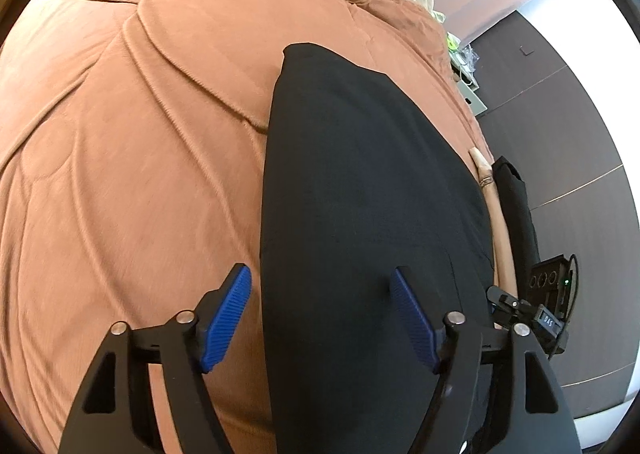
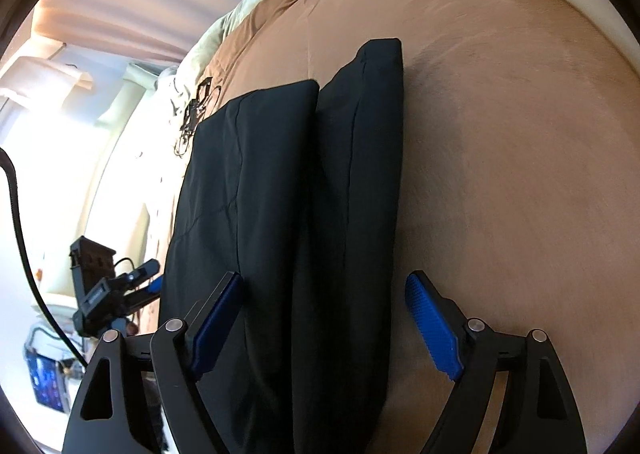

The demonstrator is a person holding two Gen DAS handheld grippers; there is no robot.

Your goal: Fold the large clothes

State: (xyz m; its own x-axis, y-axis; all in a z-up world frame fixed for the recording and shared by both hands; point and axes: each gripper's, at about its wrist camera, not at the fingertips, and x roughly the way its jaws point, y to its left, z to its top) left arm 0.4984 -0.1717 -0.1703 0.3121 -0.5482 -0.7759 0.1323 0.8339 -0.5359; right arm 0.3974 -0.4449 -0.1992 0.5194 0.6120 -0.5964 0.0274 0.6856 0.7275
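Black fabric, a long garment folded into a narrow strip (image 1: 360,213), lies flat on the rust-brown quilted bedspread (image 1: 120,153) and runs forward from between both pairs of my jaws. My left gripper (image 1: 322,318) stands apart with nothing clamped, the strip's left edge just inside its left pad. My right gripper (image 2: 326,324) is likewise apart, straddling the two side-by-side panels (image 2: 352,173). Next, I judge, I should clamp the near corners evenly, then carry them over the far end with the edges aligned.
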